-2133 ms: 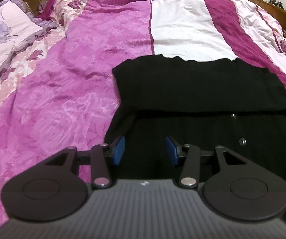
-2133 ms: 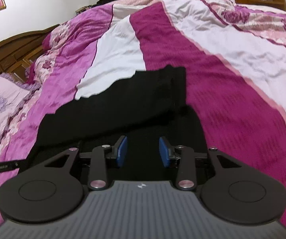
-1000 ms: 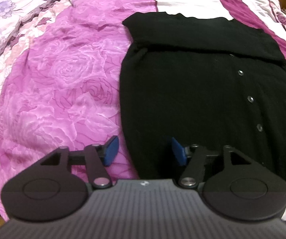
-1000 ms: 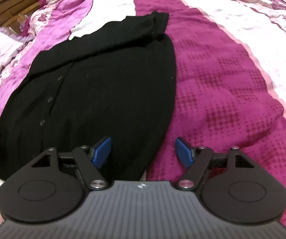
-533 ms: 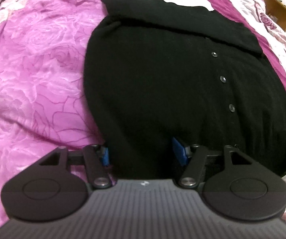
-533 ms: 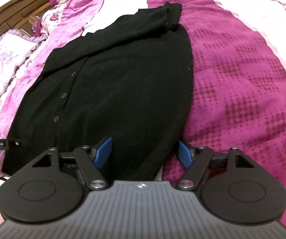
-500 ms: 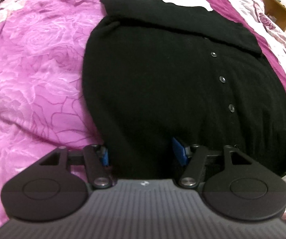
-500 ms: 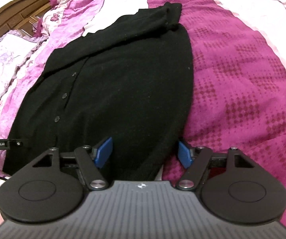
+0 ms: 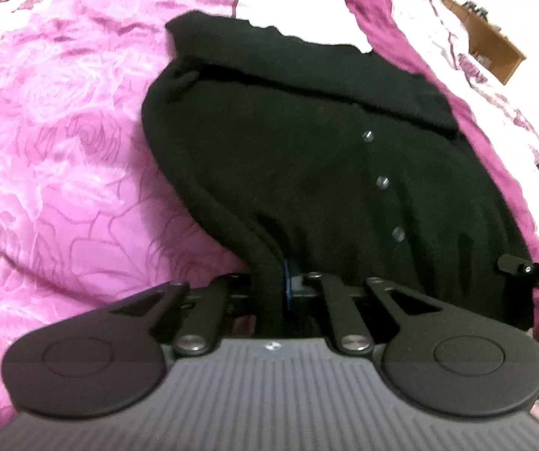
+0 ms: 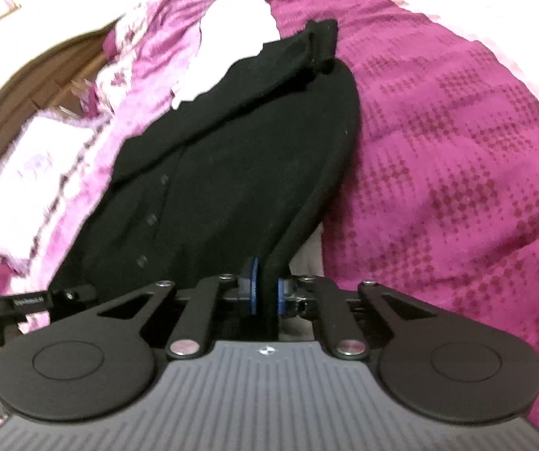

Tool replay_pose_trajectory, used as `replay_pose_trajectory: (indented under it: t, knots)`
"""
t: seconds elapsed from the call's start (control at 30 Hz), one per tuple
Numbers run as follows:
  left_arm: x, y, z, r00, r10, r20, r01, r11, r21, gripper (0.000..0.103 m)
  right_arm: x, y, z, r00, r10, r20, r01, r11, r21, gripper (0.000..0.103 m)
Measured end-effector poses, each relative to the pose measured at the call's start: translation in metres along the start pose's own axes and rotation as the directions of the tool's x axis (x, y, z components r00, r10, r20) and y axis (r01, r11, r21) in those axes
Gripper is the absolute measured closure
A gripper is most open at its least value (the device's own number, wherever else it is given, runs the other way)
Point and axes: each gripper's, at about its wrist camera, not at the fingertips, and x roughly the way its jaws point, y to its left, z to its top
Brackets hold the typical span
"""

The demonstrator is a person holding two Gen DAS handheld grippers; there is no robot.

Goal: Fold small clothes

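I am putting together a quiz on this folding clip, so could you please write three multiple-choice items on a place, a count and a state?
1. Where does the black knitted button-front cardigan lie?
A. on a wooden floor
B. on the pink and magenta floral bedspread
C. in a basket

2. How many buttons show in the left wrist view?
A. three
B. one
C. six

3. What are the right gripper fingers doing?
A. spread wide
B. holding a pillow
C. shut on the cardigan's near edge

Answers: B, bedspread surrounds it; A, three round buttons in a row; C, blue pads pinch black fabric.
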Motion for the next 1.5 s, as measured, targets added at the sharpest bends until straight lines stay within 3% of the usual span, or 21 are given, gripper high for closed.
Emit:
replay_pose_trajectory:
  t: [0.13,0.33,0.57,0.83,1.0,1.13,1.3,1.43,1.5]
  knots:
    - [-0.011,-0.008,0.012,0.997,-0.008,0.072,0.008,1.0,0.003,0.094,-0.006,0.004,0.007,0.997,0.043,0.062,-0.044,0.999,0.013,0.095]
    - [-0.025,-0.015,0.039,0.982,-0.023,0.188,0.023,1.0,0.003,0.094,-0.012,0.009,0.031,0.984,0.039,0.172,-0.039,0.999,-0.001,0.098]
    - [-0.027,-0.022,0.056,0.967,-0.012,0.254,0.01,1.0,0.01,0.094,-0.009,0.013,0.05,0.973,0.041,0.228,-0.038,0.999,-0.015,0.099]
    - [-0.011,-0.021,0.069,0.951,0.035,0.308,-0.046,0.999,0.029,0.094,-0.003,0.004,0.077,0.933,-0.031,0.358,0.021,0.999,0.03,0.099]
    - [0.016,-0.02,0.076,0.946,0.074,0.316,-0.095,0.994,0.051,0.093,0.027,-0.001,0.089,0.931,-0.087,0.354,0.081,0.996,0.032,0.099]
    - [0.048,-0.013,0.078,0.953,0.112,0.282,-0.138,0.988,0.075,0.091,0.056,-0.004,0.091,0.937,-0.135,0.323,0.138,0.99,0.016,0.099]
    - [0.07,0.001,0.075,0.964,0.114,0.242,-0.131,0.99,0.054,0.091,0.083,-0.018,0.089,0.948,-0.178,0.264,0.171,0.984,0.05,0.099]
    - [0.07,0.005,0.073,0.966,0.106,0.234,-0.118,0.992,0.038,0.089,0.093,-0.021,0.084,0.943,-0.187,0.276,0.184,0.982,0.037,0.098]
    - [0.066,0.007,0.074,0.967,0.108,0.23,-0.116,0.993,0.024,0.083,0.094,-0.018,0.082,0.939,-0.196,0.284,0.2,0.98,0.015,0.098]
